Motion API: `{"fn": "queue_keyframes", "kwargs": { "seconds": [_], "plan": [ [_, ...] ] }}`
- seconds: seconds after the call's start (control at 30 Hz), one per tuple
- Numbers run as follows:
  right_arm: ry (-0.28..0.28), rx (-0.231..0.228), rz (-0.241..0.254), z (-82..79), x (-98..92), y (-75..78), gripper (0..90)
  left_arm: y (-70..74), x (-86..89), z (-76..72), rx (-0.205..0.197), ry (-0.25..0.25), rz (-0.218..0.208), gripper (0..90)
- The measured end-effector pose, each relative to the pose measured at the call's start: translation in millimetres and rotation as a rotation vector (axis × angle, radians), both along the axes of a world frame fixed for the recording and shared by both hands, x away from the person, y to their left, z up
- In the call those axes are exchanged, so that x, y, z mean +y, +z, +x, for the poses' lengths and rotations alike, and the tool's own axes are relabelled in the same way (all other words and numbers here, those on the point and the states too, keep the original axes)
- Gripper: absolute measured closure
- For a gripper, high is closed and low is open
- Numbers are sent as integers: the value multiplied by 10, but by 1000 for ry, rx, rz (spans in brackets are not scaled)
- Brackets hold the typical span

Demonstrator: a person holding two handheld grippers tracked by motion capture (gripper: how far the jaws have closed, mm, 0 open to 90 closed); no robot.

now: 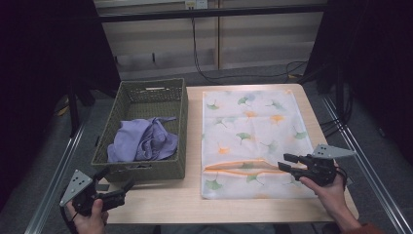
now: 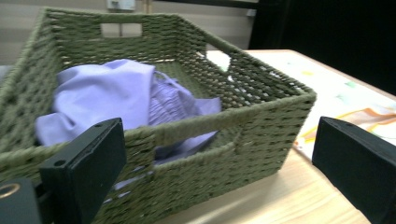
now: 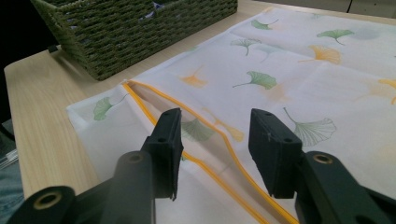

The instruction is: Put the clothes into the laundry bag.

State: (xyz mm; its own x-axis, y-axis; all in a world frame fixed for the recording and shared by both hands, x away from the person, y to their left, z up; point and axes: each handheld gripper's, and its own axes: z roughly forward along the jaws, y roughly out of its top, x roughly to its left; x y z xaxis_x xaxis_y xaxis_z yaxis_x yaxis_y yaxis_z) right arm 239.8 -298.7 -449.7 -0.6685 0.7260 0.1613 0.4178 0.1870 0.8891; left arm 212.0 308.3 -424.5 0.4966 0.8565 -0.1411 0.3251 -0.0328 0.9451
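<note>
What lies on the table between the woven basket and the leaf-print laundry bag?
Nothing: a narrow strip of bare table separates the woven basket from the leaf-print laundry bag. The high view shows this, and so does the right gripper view.

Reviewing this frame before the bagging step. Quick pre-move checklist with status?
1. Laundry bag lies flat on the table: ok.
2. Bag's orange-edged opening is parted: ok, slightly.
3. Right tongs open and empty, at the opening: ok.
4. Left tongs open and empty, in front of the basket: ok.
5. Purple garment reachable in the basket, nothing on top of it: ok.
6. Opening wide enough to take the garment: cannot tell.
</note>
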Motion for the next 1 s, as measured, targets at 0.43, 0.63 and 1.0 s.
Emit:
{"fn": "queue_keyframes", "kwargs": {
  "seconds": [0.43,0.63,1.0],
  "plan": [
    [-3,32,4,14,-9,-14,487,3,82,24,-4,17,-17,52],
    [23,67,16,49,-4,-32,494,8,91,21,-3,24,-19,58],
    [87,53,21,74,107,-1,541,5,-6,18,4,0,5,65]
  ]
}}
